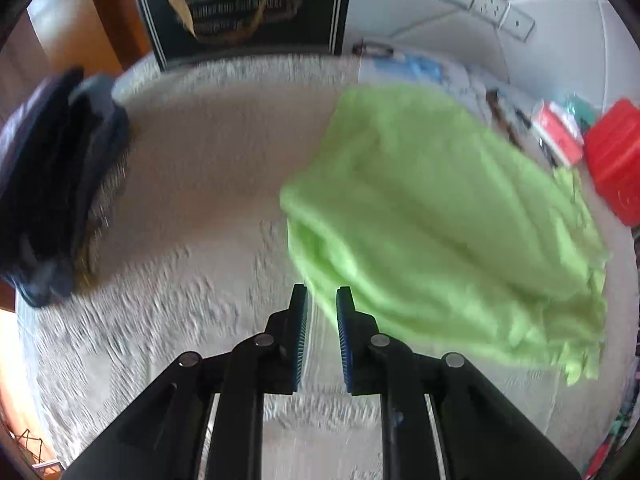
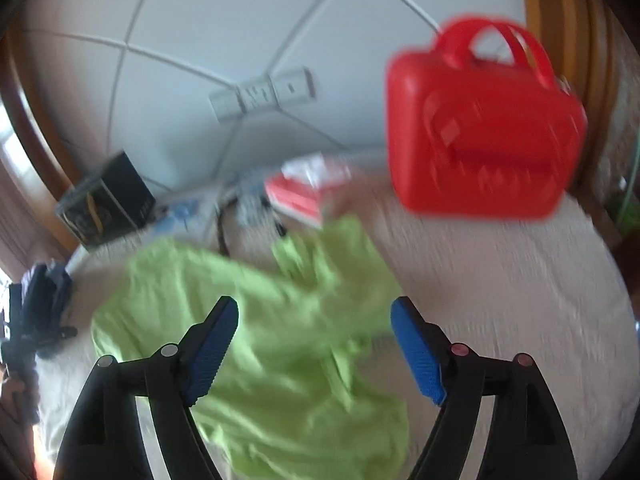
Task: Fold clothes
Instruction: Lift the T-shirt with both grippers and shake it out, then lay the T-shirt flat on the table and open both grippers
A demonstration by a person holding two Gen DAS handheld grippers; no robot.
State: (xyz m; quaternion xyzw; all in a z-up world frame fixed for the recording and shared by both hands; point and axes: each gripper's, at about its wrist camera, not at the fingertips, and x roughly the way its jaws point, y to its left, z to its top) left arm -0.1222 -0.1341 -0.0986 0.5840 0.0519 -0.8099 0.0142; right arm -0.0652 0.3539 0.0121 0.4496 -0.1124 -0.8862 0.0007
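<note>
Left gripper [image 1: 322, 300]: jaws nearly closed, narrow gap, nothing between them | Right gripper [image 2: 314, 316]: jaws wide apart over the cloth, gripping nothing | Light green soft cloth [image 1: 440, 216]: lying folded on the whitish textured bedcover [image 1: 192, 184] | Dark box [image 1: 240, 8]: pale writing, too blurred to read | Red plastic case with handle [image 2: 480, 128]: no label readable

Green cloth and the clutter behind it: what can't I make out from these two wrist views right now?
- Green cloth, right wrist view: motion blur hides folds and edges; its near part runs off the bottom edge.
- Black box, left wrist view: lettering blurred, top cut off.
- Dark clothes, left wrist view: blurred heap, garment type unclear.
- Items beside the red case: smeared, unidentifiable.
</note>
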